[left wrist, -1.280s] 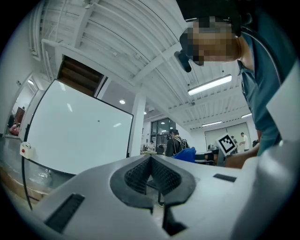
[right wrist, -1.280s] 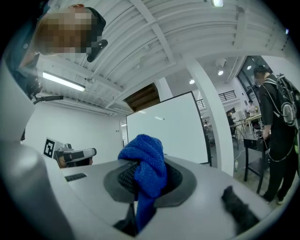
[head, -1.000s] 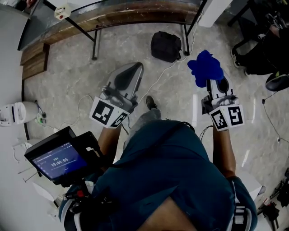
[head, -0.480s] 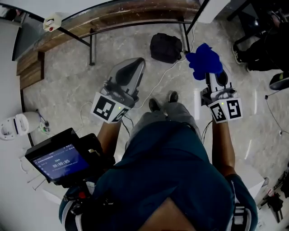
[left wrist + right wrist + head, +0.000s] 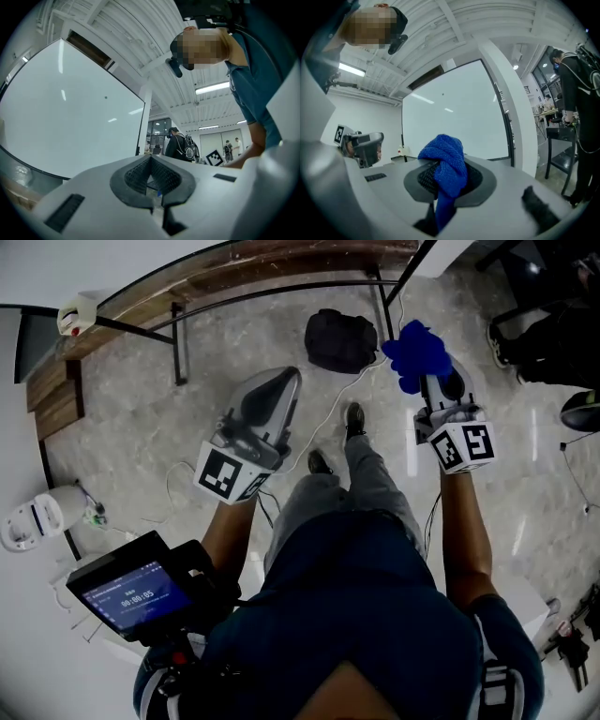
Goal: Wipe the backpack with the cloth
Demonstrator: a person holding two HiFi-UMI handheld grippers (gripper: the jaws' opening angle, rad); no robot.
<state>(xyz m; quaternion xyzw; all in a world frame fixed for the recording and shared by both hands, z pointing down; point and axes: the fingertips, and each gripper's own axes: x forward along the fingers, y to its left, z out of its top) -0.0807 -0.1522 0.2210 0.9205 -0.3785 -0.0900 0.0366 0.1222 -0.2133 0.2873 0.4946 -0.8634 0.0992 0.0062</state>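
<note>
My right tongs (image 5: 429,381) pinch the blue cloth (image 5: 415,352); my left tongs (image 5: 279,382) are closed, empty. Bunched loosely, the cloth could slip free when dragged over the backpack (image 5: 340,338).

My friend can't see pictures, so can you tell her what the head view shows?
Seen from above, a person holds a blue cloth pinched in the right tool. The left tool is shut with nothing in it. A black backpack lies on the grey floor ahead of both tools, and neither touches it.
</note>
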